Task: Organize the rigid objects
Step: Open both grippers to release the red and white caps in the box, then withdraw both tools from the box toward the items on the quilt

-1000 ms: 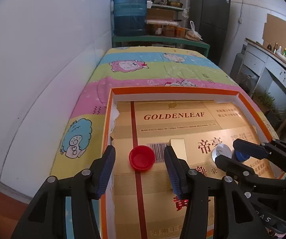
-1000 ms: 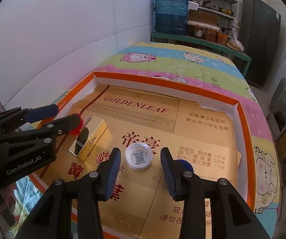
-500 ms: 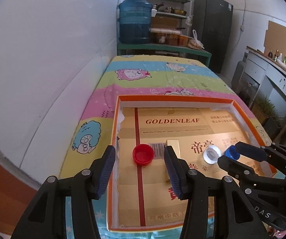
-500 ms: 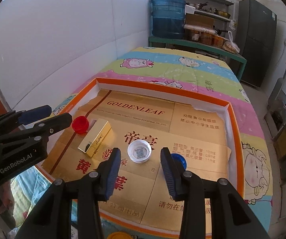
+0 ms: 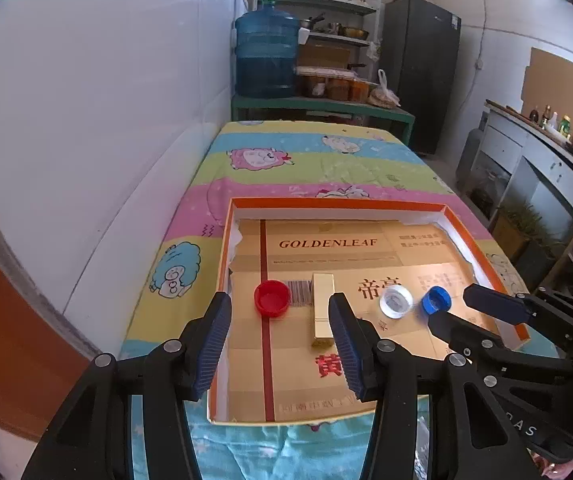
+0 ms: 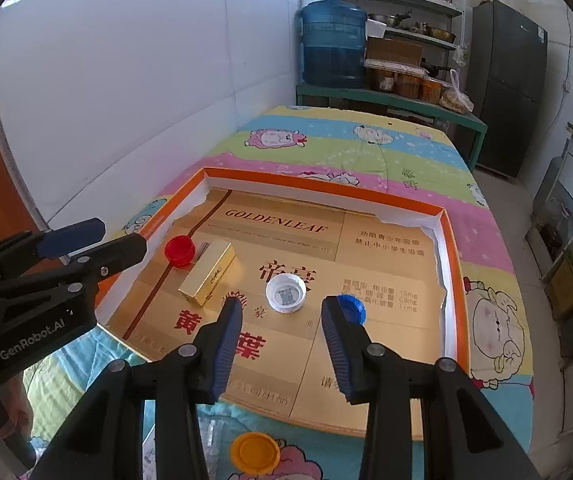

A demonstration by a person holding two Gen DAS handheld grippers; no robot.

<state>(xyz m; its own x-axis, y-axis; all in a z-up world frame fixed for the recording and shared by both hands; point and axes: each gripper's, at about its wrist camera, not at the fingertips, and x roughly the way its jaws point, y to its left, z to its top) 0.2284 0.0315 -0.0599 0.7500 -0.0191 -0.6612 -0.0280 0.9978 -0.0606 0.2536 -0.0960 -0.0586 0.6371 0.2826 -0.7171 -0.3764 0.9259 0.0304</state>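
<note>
A shallow orange-rimmed box with a gold cardboard floor lies on the cartoon bedspread. Inside it sit a red cap, a gold rectangular box, a white cap and a blue cap. My left gripper hangs open above the box's near left part, nothing between its pads. My right gripper stands open above the near edge, also holding nothing.
An orange lid lies on the bedspread in front of the box. A white wall runs along the left. Beyond the bed stand a green shelf with a blue water jug and a dark fridge. Cabinets line the right.
Both grippers have pulled back and risen from the box, so the whole box and its near edge now show. The caps and the gold box have not moved.
</note>
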